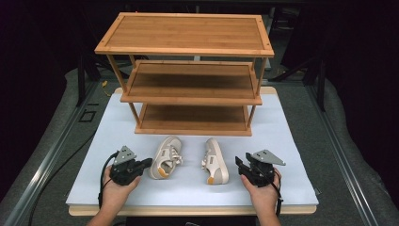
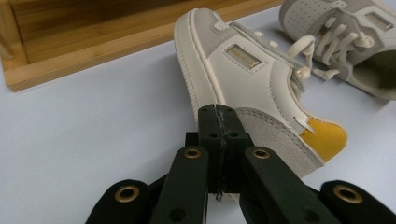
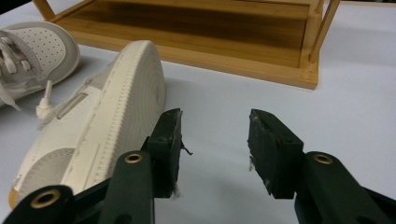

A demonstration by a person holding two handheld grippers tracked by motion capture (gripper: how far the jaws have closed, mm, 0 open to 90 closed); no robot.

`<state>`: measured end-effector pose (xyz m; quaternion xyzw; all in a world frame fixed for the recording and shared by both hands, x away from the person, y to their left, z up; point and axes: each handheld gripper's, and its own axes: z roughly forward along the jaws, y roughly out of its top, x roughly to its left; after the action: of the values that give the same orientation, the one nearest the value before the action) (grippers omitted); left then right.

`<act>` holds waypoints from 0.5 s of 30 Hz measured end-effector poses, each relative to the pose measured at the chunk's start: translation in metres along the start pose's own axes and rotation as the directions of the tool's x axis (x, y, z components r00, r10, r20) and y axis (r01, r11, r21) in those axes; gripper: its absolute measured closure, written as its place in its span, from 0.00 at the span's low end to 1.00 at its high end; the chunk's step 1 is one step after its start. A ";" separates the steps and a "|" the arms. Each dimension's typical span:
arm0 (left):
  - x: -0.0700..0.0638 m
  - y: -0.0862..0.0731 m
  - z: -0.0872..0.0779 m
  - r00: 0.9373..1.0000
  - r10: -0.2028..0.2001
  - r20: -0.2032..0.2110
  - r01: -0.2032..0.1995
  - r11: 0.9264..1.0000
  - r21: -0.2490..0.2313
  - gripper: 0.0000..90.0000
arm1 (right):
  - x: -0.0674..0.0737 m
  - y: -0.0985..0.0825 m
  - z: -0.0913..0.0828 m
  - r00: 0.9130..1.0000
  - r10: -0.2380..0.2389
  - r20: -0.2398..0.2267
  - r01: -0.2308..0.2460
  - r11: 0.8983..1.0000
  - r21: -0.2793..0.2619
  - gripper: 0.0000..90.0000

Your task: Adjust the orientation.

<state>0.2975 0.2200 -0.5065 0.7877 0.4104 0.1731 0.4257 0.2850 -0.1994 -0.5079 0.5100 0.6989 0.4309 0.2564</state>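
While both cream lace-up shoes (image 1: 165,157) lie sideways on bench | left gripper (image 1: 143,165) jaws closed, empty | right gripper (image 1: 241,165) jaws open, ready to grab shoe | wooden shelf rack (image 1: 188,70) waits

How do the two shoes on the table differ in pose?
The left shoe rests near its sole, laces up, with its toe angled toward the shelf; the right shoe lies tipped on its side, its ribbed sole facing the right gripper. The left shoe sits beside the shut left gripper. Both are cream and grey with a yellow heel patch.
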 end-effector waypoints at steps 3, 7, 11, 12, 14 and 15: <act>0.005 -0.002 0.001 1.000 -0.024 -0.001 0.024 1.000 0.007 1.00 | 0.002 0.001 -0.001 1.000 -0.003 -0.010 0.003 1.000 -0.005 0.64; 0.012 -0.004 0.002 0.999 -0.050 -0.001 0.050 0.998 0.023 1.00 | 0.005 0.002 -0.001 1.000 -0.010 -0.025 0.010 1.000 -0.001 0.65; 0.020 -0.009 0.009 0.997 -0.077 0.004 0.076 0.994 0.072 1.00 | 0.008 0.003 -0.002 0.999 -0.019 -0.040 0.019 1.000 -0.003 0.70; 0.021 -0.010 0.010 0.996 -0.087 0.010 0.086 0.993 0.075 1.00 | 0.009 0.003 -0.003 0.999 -0.021 -0.045 0.020 1.000 -0.009 0.73; 0.023 -0.009 0.010 0.993 -0.115 0.037 0.113 0.992 0.063 1.00 | 0.011 0.005 -0.005 0.998 -0.029 -0.060 0.028 1.000 -0.015 0.79; 0.022 -0.008 0.010 0.993 -0.111 0.035 0.109 0.992 0.060 1.00 | 0.013 0.005 -0.006 0.998 -0.030 -0.062 0.029 0.999 -0.024 0.82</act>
<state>0.3130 0.2346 -0.5206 0.7792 0.4498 0.1223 0.4191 0.2783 -0.1890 -0.4994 0.4831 0.7090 0.4507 0.2466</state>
